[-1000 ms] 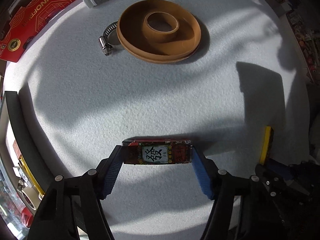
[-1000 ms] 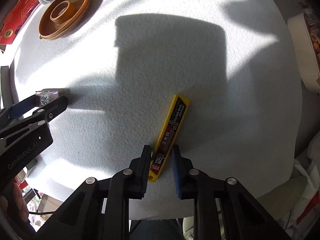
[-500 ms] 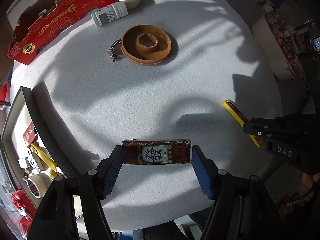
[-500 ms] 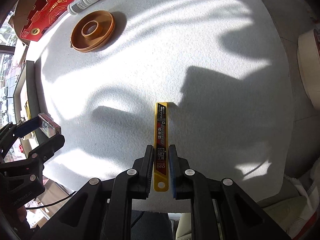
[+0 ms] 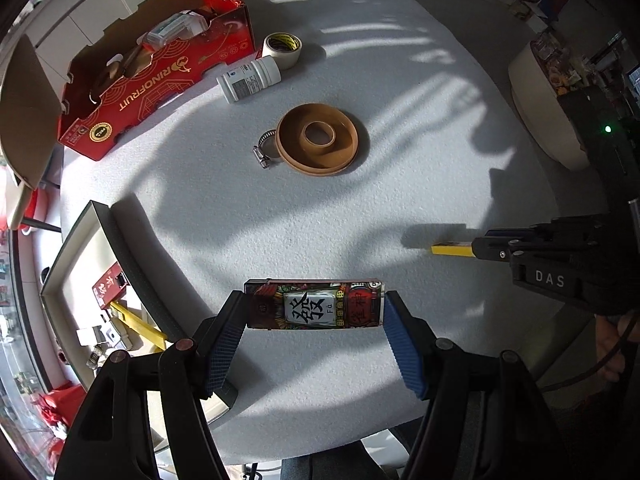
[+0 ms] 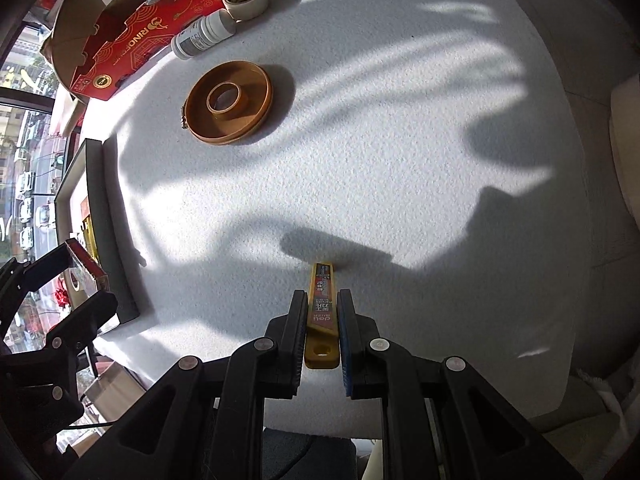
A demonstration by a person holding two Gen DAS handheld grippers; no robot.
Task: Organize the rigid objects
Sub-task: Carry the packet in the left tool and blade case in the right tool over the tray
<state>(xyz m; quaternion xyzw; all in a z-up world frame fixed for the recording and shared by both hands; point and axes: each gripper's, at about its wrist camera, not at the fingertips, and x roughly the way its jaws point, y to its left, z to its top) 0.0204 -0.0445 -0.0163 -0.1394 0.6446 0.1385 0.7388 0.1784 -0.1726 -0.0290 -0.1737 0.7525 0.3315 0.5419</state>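
My left gripper is shut on a small box printed with red patterns and a black Chinese character, held by its two ends well above the white table. My right gripper is shut on a long yellow blade case, also lifted off the table. In the left wrist view the yellow blade case sticks out of the right gripper at the right. The right wrist view shows the left gripper at the left edge with the printed box.
A brown ring-shaped dish lies mid-table with a metal hose clamp at its left. A white bottle, a tape roll and a red carton sit at the back left. A dark-rimmed tray with several items lies beside the table's left edge.
Both grippers have risen with their loads, so the table looks smaller and further away. The yellow case has come off the table in the right gripper.
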